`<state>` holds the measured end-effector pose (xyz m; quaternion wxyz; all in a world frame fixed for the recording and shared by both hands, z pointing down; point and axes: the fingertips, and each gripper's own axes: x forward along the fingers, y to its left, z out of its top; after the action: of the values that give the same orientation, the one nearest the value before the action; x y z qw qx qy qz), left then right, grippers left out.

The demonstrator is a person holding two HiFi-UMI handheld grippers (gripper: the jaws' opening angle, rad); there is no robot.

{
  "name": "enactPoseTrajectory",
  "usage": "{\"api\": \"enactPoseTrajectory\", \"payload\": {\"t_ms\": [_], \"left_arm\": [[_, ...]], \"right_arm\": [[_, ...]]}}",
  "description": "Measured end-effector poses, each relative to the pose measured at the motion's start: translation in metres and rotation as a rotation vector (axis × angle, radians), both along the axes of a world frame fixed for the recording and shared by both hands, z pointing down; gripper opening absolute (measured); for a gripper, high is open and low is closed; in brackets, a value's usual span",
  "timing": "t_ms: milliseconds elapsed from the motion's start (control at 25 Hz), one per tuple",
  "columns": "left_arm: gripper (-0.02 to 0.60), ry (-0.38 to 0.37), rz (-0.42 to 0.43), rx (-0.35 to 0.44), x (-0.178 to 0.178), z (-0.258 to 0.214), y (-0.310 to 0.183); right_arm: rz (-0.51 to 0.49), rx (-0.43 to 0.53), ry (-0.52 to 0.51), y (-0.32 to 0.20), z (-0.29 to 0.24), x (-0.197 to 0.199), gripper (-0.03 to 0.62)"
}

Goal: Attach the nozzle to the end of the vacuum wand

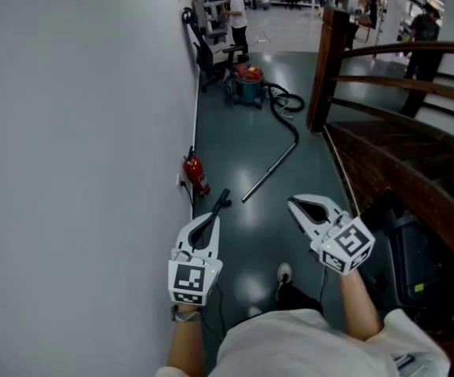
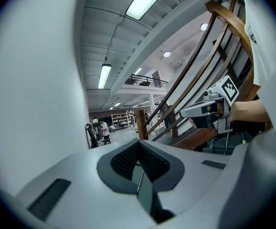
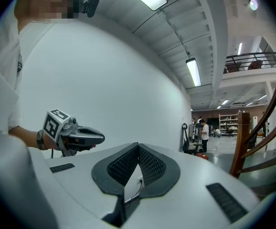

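The vacuum cleaner (image 1: 248, 86) stands far down the corridor beside the white wall. Its black hose curls toward me into the long metal wand (image 1: 270, 170), which lies slanted on the dark floor. A black nozzle (image 1: 222, 200) lies on the floor near the wand's near end, just past my left gripper's tips. My left gripper (image 1: 212, 221) is shut with nothing between its fingers, as the left gripper view (image 2: 139, 149) also shows. My right gripper (image 1: 294, 204) is held level to the right of it. It is shut and empty too, as in its own view (image 3: 138, 151).
A red fire extinguisher (image 1: 196, 175) stands against the wall (image 1: 78, 132) at the left. A wooden staircase with railings (image 1: 384, 93) runs along the right, with a black case (image 1: 415, 254) below it. An office chair (image 1: 210, 53) and people are far down the hall.
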<state>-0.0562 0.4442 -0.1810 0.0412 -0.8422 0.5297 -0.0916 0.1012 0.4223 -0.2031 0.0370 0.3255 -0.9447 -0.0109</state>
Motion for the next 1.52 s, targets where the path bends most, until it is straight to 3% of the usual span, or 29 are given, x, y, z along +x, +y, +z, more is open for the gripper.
{"api": "enactPoseTrajectory", "payload": {"t_ms": [320, 1000, 1520], "left_arm": [[-0.002, -0.007, -0.025, -0.001, -0.006, 0.006, -0.052], [-0.002, -0.005, -0.074, -0.002, 0.022, -0.006, -0.228], [-0.002, -0.003, -0.099, -0.022, 0.042, 0.002, -0.304]], "right_arm": [[-0.033, 0.0, -0.031, -0.061, 0.001, -0.003, 0.028], [-0.072, 0.005, 0.018, -0.244, -0.007, 0.021, 0.028], [-0.089, -0.01, 0.033, -0.325, 0.001, 0.041, 0.028]]}}
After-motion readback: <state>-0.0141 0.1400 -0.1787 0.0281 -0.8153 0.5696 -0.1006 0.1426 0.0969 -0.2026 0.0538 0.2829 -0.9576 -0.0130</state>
